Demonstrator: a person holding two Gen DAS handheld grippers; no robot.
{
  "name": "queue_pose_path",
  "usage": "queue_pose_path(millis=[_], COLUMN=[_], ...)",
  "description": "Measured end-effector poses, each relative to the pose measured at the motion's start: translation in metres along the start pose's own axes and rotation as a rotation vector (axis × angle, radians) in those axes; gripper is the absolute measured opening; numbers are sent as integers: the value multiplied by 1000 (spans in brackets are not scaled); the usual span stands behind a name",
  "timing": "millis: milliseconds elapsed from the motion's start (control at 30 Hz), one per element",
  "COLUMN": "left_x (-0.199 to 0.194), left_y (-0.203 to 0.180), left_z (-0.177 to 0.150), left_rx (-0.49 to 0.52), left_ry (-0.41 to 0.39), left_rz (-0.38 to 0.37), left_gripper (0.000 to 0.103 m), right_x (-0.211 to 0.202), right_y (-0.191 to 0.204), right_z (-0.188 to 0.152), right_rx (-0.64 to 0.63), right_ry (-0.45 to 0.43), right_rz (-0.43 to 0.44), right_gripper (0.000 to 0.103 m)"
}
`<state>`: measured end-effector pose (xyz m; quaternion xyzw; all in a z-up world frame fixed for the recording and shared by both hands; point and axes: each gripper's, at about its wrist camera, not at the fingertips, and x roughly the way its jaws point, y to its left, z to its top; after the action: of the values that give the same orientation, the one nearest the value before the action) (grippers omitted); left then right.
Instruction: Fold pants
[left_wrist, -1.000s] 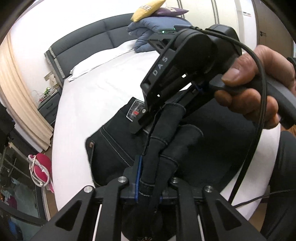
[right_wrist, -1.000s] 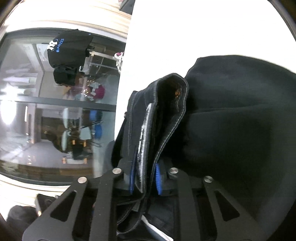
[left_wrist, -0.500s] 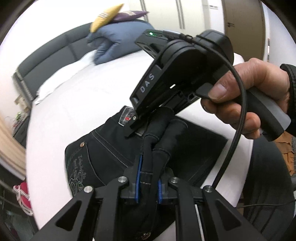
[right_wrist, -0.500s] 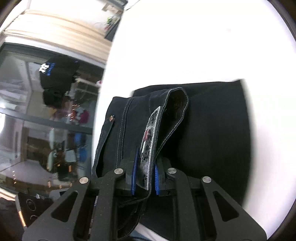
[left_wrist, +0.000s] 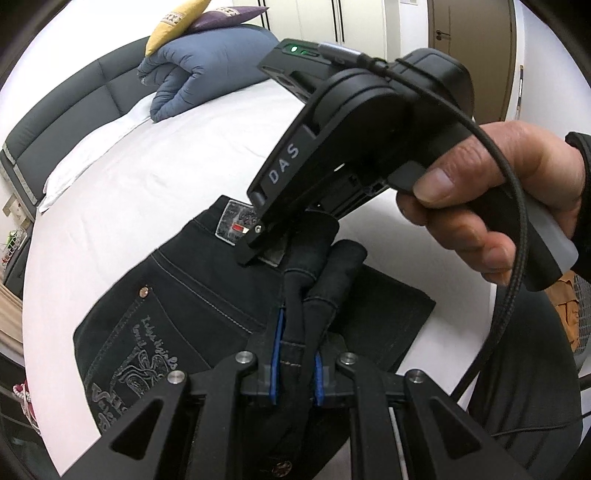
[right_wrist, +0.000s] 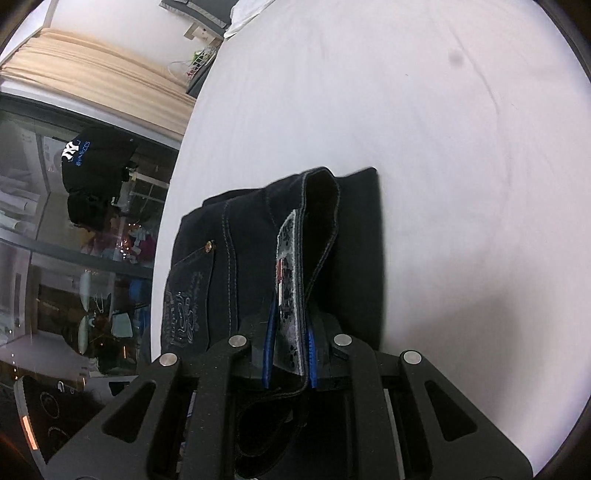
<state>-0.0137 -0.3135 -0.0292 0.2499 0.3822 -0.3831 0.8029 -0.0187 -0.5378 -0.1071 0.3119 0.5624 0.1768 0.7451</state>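
My left gripper (left_wrist: 295, 363) is clamped tight on a bunched fold of the dark pants (left_wrist: 207, 295), the blue pads (left_wrist: 274, 354) pressing denim from both sides with almost no gap between them. My right gripper (right_wrist: 290, 363) is closed just as narrowly on the waistband, pinching the grey label patch (right_wrist: 290, 295) and the stitched edge beside it.

From the left wrist view, the right gripper body (left_wrist: 354, 147) angles down from the upper right, its tip meeting the waistband just beside the label (left_wrist: 236, 221). My right hand (left_wrist: 491, 206) wraps the handle, thumb on top, fingers curled under, and a black cable (left_wrist: 513, 258) loops down past it.

The pants lie folded into a compact stack on the white bed (left_wrist: 129, 184), the embroidered back pocket (left_wrist: 136, 354) facing up on the left. In the right wrist view the stack sits near the bed's edge (right_wrist: 443, 147), the waistband lifted into an upright loop.

Farther off are a blue pillow (left_wrist: 207, 77) at the dark headboard (left_wrist: 74, 110), and a dark cap (right_wrist: 96, 158) reflected in glass beside a beige curtain (right_wrist: 92, 81).
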Motion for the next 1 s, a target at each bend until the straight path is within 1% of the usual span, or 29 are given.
queue_pose_path(millis=[33, 167, 300, 400, 433, 500, 533, 567, 600, 667, 700, 733, 767, 800, 833, 867, 900, 933, 1000], left_x=[0, 2, 6, 10, 12, 10, 8, 3, -7, -27, -40, -53, -59, -68, -74, -80, -82, -81, -75], left_y=[4, -2, -2, -1, -2, -1, 0, 3, 9, 21, 29, 38, 43, 55, 65, 76, 94, 104, 133], left_z=[-2, -3, -5, -8, -9, -11, -11, -12, -13, -19, -23, -28, -32, -37, -43, -50, -56, -58, -62], left_rx=[2, 14, 36, 45, 52, 48, 36, 16, -15, -64, -87, -111, -128, -172, -216, -272, -352, -390, -492], left_ry=[-1, -1, -1, -5, -5, -9, -5, -4, -12, -45, -70, -92, -95, -96, -99, -104, -100, -93, -64], left_rz=[-4, -21, -23, -31, -35, -41, -54, -73, -98, -146, -160, -154, -150, -154, -159, -162, -165, -159, -123], left_gripper=[14, 14, 14, 14, 16, 22, 30, 38, 44, 74, 78, 82, 82, 82, 82, 82, 82, 82, 82], right_x=[-3, 4, 6, 9, 10, 14, 14, 13, 12, 3, -1, -10, -15, -22, -30, -37, -39, -38, -27], right_y=[-4, -8, -10, -19, -22, -25, -27, -28, -26, -25, -25, -27, -27, -24, -17, -5, 6, 21, 50], right_z=[-3, -11, -20, -25, -27, -30, -31, -33, -33, -37, -39, -42, -44, -45, -44, -41, -38, -33, -22], right_rx=[4, 57, 78, 109, 108, 87, 87, 93, 100, 117, 127, 150, 166, 174, 156, 124, 97, 64, -12], right_ry=[-7, -31, -55, -84, -96, -118, -127, -137, -142, -154, -164, -180, -193, -213, -232, -245, -246, -239, -197], right_rz=[4, 32, 35, 77, 92, 124, 144, 167, 170, 156, 139, 119, 106, 84, 70, 78, 96, 114, 110], right_gripper=[13, 13, 13, 13, 11, 11, 12, 14, 16, 20, 24, 24, 25, 25, 25, 25, 25, 25, 25])
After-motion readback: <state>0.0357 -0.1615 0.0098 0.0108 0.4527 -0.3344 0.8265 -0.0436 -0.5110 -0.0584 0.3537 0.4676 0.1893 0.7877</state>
